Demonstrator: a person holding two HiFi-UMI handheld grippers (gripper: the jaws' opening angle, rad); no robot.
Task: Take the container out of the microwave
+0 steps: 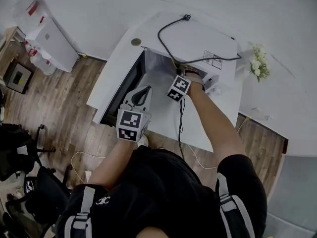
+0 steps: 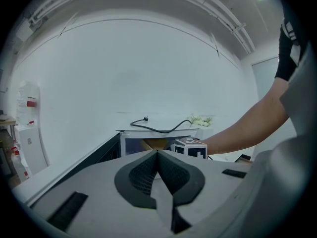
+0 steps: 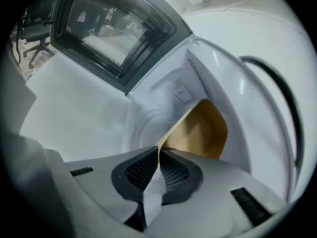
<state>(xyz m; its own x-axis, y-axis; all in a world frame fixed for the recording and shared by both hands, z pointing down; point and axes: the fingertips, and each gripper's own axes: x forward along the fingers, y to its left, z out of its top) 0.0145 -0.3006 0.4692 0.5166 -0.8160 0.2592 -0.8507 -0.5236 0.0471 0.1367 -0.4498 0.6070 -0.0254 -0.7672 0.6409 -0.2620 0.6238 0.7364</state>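
We see the right gripper [image 3: 159, 150] reaching into the open microwave [image 3: 148, 108], its jaws pinched on the near rim of the container [image 3: 203, 128]. The thin tan edge runs straight in between the dark ribbed pads. The container is a brown paper-like tub (we cannot tell whether anything is in it) and it sits inside the white cavity, towards the right-hand wall as the right gripper view shows it. To the left of the cavity the door [image 3: 109, 29] stands swung wide, its dark window facing out.

The left gripper [image 2: 157, 152] hangs in front of the microwave, well back from the opening. Its jaws are pressed together with nothing between them. It points roughly level towards the opening. In the left gripper view we see the tan container in the cavity just beyond the jaw tips, with the right gripper's marker cube and forearm reaching in from the right.

From the head view, the microwave stands on a white tabletop [image 1: 161, 120] set against a pale wall. A black cable [image 1: 168, 43] lies looped across the top of the microwave, its plug end loose near the back edge. A small bunch of white flowers [image 1: 258, 63] sits to the right of the microwave, and a wooden floor [image 1: 64, 113] shows to the left of the tabletop.
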